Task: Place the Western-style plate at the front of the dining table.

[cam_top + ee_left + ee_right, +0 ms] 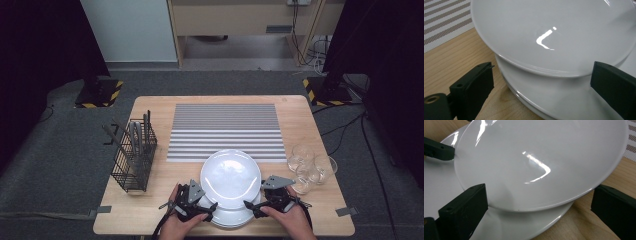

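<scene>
A white top plate (230,177) (549,32) (541,162) sits shifted toward the far side and tilted over a stack of white plates (230,218) (544,100) (519,227) near the table's front edge. My left gripper (212,206) (541,85) is at the top plate's left rim, open, with its jaws wide apart on either side of the rim. At the right rim my right gripper (248,205) (539,212) is open too and straddles the edge the same way. A hand holds each gripper.
A black wire basket (134,155) with upright cutlery stands at the table's left. A grey striped mat (224,131) lies beyond the plates. Three clear glasses (310,167) cluster at the right. The wooden table (150,200) ends just behind the grippers.
</scene>
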The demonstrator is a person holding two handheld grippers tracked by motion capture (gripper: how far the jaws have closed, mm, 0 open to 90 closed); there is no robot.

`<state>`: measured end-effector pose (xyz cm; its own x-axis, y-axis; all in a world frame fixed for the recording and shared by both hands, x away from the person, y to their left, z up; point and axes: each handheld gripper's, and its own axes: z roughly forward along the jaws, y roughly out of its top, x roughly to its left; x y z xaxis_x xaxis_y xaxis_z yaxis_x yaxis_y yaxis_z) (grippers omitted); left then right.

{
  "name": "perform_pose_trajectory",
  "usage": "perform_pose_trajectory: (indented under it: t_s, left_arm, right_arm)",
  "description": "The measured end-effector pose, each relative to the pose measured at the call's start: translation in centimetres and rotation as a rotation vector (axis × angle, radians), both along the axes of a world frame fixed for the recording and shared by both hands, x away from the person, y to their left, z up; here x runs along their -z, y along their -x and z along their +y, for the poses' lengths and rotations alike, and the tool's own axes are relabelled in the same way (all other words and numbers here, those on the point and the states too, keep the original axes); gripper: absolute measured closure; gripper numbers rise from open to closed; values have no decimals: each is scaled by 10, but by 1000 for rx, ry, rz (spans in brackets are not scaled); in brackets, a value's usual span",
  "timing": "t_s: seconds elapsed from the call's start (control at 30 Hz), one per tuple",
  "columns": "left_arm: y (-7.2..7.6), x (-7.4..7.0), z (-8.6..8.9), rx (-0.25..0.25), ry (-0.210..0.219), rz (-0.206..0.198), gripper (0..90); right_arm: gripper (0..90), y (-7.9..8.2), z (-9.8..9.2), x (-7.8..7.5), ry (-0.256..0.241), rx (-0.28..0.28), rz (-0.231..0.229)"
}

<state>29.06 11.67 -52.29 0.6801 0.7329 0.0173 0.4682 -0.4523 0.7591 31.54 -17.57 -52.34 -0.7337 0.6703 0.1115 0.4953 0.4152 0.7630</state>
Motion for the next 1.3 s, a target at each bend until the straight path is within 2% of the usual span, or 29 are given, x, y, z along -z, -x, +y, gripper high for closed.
perform_pose_trajectory:
  t_s: [0.13,0.2,0.33,0.57,0.83,1.3]
  left_arm:
    - [0,0,-1,0,2,-2,43]
    - [-1,0,-2,1,1,0,41]
    - [-1,0,-2,-2,0,-1,38]
    - [-1,0,-6,-8,-6,-8,41]
    - [-1,0,-6,-13,-9,-10,41]
    - [-2,-1,-4,-21,2,-12,55]
  right_arm:
    - [20,-3,-1,0,-9,9,8]
    - [32,-6,-2,0,-4,22,-8]
    - [35,-8,0,0,-4,31,-12]
    - [37,-16,6,2,22,52,-18]
    - [44,-24,9,2,23,71,-21]
    - [81,-30,13,5,22,83,-31]
